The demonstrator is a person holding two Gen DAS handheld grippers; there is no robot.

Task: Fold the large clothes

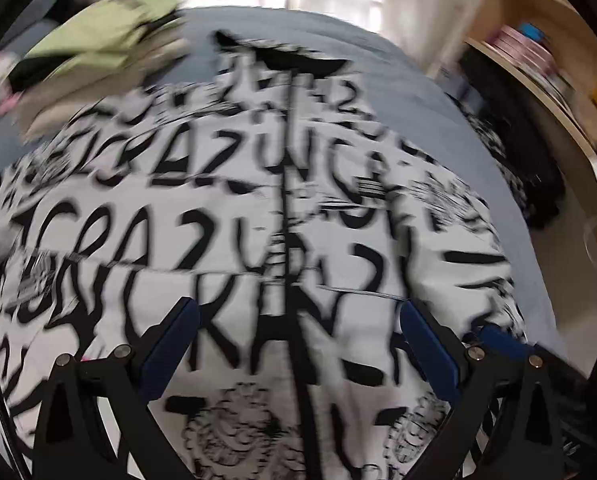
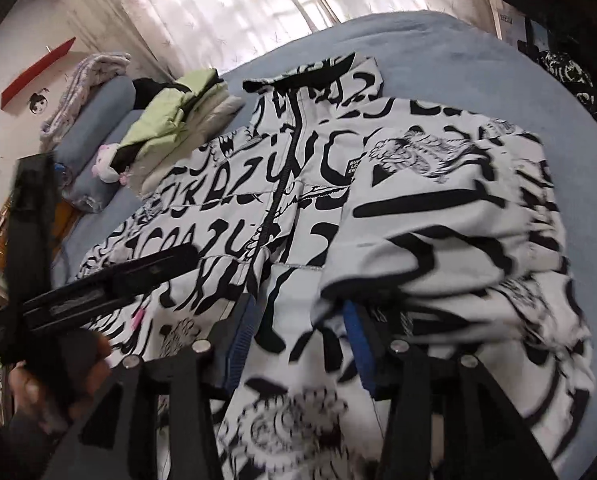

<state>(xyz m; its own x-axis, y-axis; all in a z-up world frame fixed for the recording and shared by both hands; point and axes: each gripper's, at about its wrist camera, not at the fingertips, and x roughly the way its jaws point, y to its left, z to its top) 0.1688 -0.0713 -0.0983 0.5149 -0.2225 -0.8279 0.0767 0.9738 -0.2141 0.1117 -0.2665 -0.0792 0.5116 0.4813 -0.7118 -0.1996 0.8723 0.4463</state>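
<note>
A large white jacket (image 1: pixel 226 216) printed with black letters lies front up on the blue bed (image 1: pixel 438 92), its dark zip running down the middle. My left gripper (image 1: pixel 298 312) hovers open over the jacket's lower half, blue pads wide apart, nothing between them. In the right wrist view the jacket (image 2: pixel 298 184) has its right sleeve (image 2: pixel 438 232) folded inward across the body. My right gripper (image 2: pixel 300 312) stands open just below the sleeve's cuff, fabric under it but not pinched. The left gripper (image 2: pixel 138 272) shows at the left, held by a hand (image 2: pixel 58 368).
A stack of folded clothes (image 2: pixel 178 112) with a pale green top lies at the jacket's upper left, beside a small plush toy (image 2: pixel 108 164) and blue pillows (image 2: pixel 98 100). Another black-and-white garment (image 2: pixel 578 80) hangs at the bed's right edge. A wooden shelf (image 1: pixel 538 60) stands right.
</note>
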